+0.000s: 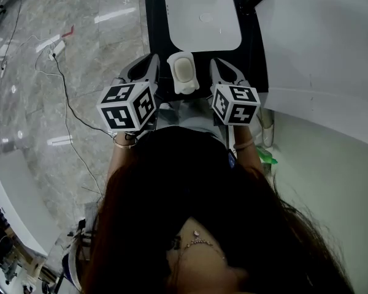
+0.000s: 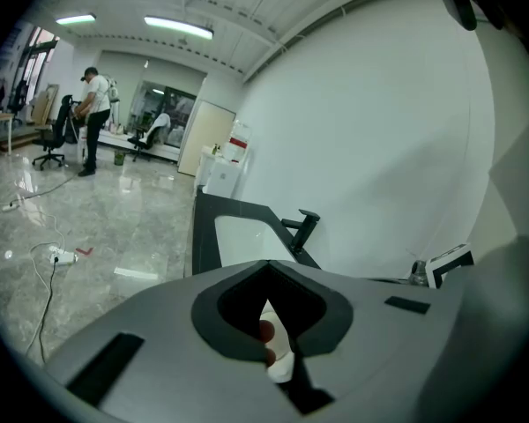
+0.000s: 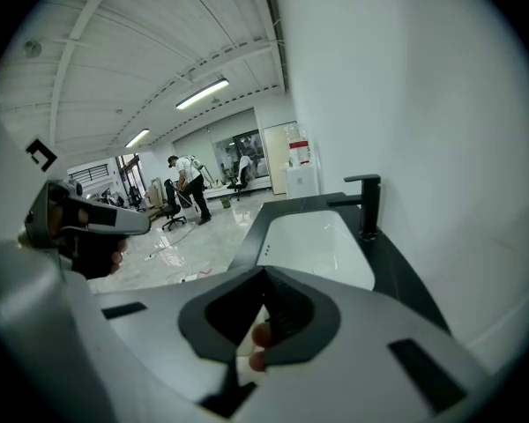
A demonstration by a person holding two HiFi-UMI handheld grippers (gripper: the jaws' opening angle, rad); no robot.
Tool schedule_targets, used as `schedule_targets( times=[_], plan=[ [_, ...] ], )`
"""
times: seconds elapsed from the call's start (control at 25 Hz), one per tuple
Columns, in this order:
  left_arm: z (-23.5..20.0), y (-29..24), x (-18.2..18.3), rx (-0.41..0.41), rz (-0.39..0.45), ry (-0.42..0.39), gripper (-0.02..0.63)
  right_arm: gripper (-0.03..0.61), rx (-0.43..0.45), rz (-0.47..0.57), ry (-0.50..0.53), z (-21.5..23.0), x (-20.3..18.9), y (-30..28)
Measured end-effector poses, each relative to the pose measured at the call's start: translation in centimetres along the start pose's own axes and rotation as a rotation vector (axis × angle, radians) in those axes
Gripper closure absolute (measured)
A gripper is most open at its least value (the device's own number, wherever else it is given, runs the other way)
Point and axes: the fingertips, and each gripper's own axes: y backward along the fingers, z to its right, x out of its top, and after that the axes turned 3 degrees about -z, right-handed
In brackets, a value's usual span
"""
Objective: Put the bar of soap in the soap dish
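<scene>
Soap bar [image 1: 184, 68], one, in one soap dish [image 1: 171, 66].

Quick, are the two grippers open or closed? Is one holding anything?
Left gripper: closed, holding nothing.
Right gripper: closed, holding nothing.
</scene>
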Motion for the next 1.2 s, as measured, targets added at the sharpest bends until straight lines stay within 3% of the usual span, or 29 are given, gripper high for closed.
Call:
schedule_targets(
  times=[0.32,1.2],
  plan=[
    [0.1,-0.3,-0.6,0.003,-0.024,-0.004,0.615,0.561,-0.04,-0.028,-0.005,0.8,-0.5,1.3],
    [0.4,-0.7,-0.8,-0.005,-0.051,-0.001,0.615,0.561,-0.031,-0.043,-0.033,0.7,-0.7,1.7]
  ],
)
